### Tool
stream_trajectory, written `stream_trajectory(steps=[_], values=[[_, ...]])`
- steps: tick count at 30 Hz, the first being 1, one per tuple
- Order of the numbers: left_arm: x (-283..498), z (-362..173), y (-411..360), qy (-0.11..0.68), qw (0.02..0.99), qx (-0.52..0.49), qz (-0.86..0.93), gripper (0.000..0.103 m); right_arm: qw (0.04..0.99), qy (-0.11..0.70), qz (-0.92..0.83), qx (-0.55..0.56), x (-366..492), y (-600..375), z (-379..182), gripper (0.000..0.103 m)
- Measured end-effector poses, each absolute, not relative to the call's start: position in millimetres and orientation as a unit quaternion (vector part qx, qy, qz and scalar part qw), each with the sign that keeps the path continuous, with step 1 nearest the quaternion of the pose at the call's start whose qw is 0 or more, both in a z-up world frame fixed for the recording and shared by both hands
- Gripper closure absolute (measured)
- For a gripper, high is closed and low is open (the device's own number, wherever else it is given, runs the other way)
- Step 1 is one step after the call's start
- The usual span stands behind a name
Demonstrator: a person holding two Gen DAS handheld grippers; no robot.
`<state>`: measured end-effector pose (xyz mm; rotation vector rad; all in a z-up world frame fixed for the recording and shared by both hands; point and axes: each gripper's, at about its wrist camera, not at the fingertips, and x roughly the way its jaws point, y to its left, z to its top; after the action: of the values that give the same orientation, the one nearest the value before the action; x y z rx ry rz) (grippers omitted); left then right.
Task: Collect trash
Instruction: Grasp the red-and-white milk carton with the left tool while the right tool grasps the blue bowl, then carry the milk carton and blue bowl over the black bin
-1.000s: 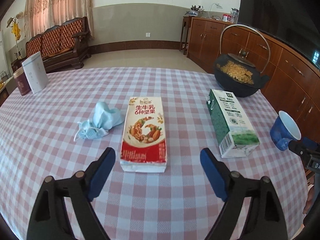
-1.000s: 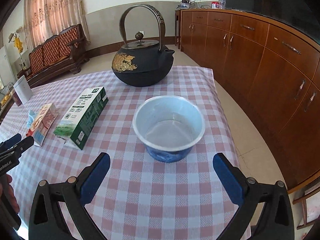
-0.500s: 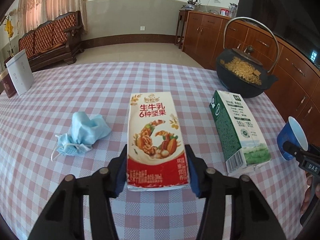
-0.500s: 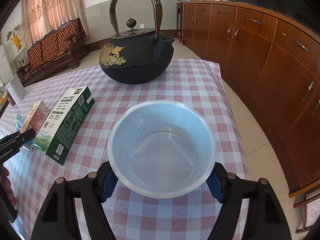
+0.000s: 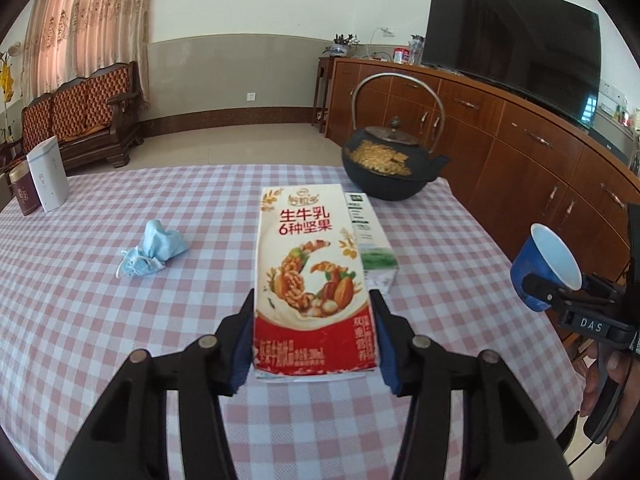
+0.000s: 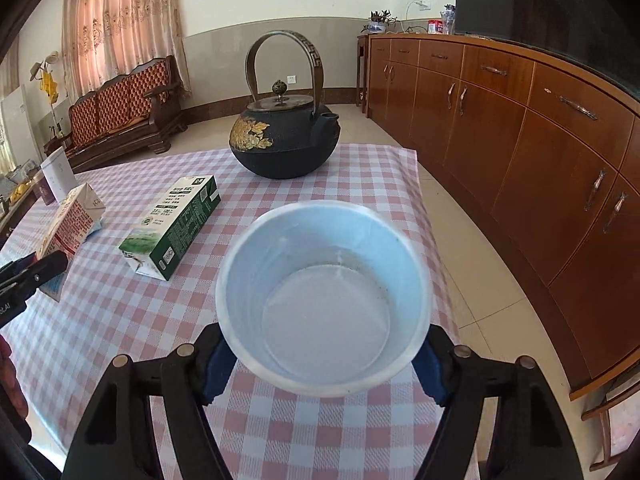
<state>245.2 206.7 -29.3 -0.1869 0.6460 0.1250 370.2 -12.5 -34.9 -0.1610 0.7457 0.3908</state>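
We note both wrist views look forward and downward, close over the checked table (image 5: 100, 320). Both share the black teapot (image 5: 384, 168), green carton (image 6: 176, 224) and wooden cabinets (image 6: 520, 128).

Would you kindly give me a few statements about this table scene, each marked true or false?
1. The left gripper is shut on the red-and-white milk carton. True.
2. The right gripper holds the green carton. False: it holds the blue paper cup; the green carton lies on the table.
3. The blue face mask lies on the checked tablecloth. True.
4. The cast-iron teapot lies tipped over. False: it stands upright.
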Motion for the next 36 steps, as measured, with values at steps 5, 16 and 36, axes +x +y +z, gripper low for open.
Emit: stream_trajectory(steps=[5, 16, 36], values=[[230, -25, 171, 0.315, 0.944, -0.093, 0.033, 0.05, 0.917, 0.35, 0.183, -0.062, 334, -42, -19, 0.027], [194, -15, 106, 0.315, 0.946, -0.073, -0.016, 0.05, 0.928, 0.333, 0.158, -0.044, 267, -96, 3, 0.027], [179, -10, 8, 0.318, 0.942, -0.028, -0.104, 0.05, 0.94, 0.325, 0.096, -0.019, 200, -185, 9, 0.027]])
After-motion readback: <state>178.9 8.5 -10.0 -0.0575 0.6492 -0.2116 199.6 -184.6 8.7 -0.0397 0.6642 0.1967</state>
